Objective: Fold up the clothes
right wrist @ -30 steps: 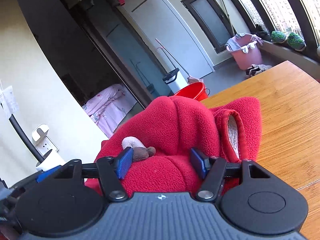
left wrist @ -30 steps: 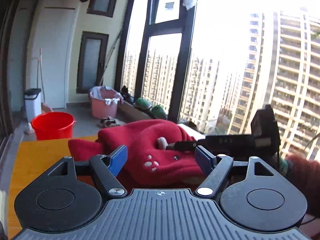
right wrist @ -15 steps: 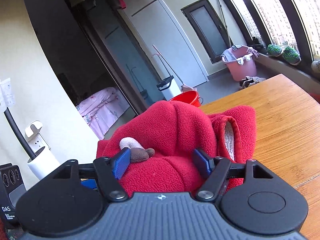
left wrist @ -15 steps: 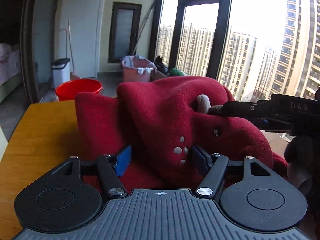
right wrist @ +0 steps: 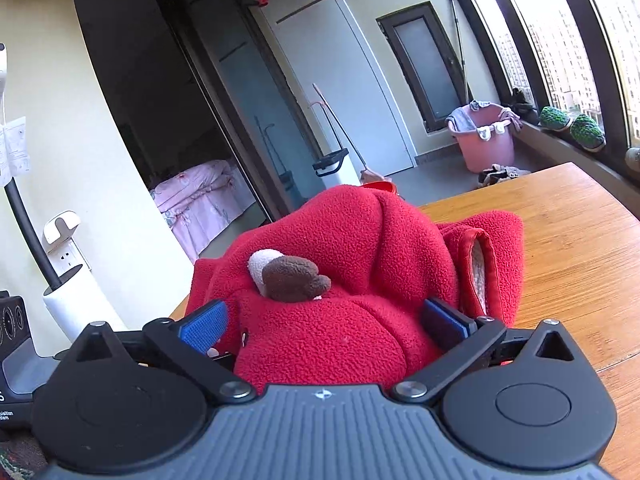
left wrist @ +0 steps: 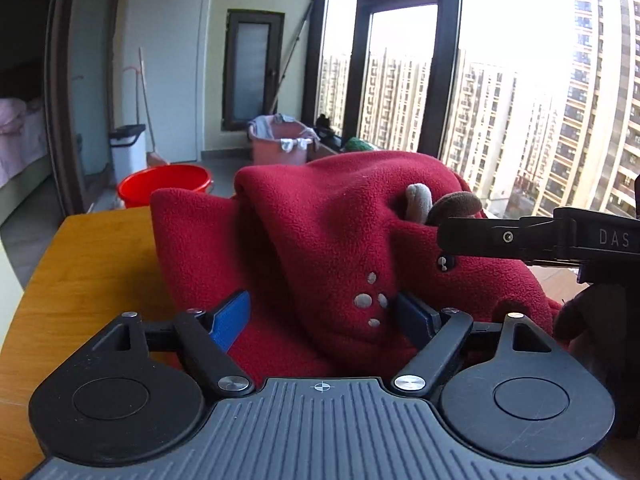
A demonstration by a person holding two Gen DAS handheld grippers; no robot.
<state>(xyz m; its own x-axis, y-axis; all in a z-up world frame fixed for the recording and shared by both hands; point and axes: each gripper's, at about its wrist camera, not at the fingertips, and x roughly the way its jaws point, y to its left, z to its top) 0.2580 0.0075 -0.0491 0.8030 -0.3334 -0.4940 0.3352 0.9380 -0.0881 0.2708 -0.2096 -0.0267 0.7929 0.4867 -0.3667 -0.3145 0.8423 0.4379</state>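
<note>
I hold a claw in each hand, and both point slightly downward at the red fleece garment [left wrist: 320,240] heaped on the wooden table [left wrist: 88,264].

My left claw [left wrist: 324,316] has just been opening; its jaws stand wide with a bulge of fleece between them. The blue pad on the left stands clear of the cloth with a gap beside it; the pad on the right sits against the fabric, though I cannot tell whether it presses. Nothing is gripped. Ahead of this claw the garment rises in a mound, with a flat flap sticking out to the left, its edge straight and upright. Left of that flap the tabletop is bare out to its rounded corner, so there is free room on that side. To the right, my other tool crosses in front of the mound, close to the small brown and cream ear [left wrist: 440,204] sewn on the fleece, and that side is crowded.

My right claw [right wrist: 324,320] has also just been opening, and its jaws now stand very wide, straddling the near fold of the garment [right wrist: 340,280]. Both blue pads sit beside the fleece rather than biting it. Just beyond the right pad lies a cuff opening [right wrist: 480,264] with pale lining, its hem rolled and facing me. Right of it the table [right wrist: 572,240] runs open to its far edge under the windows. Left of this claw the table's edge is hidden by the cloth.

Beyond the table, on the floor, stand a red bucket [left wrist: 164,184] and a pink basket [right wrist: 486,140].
</note>
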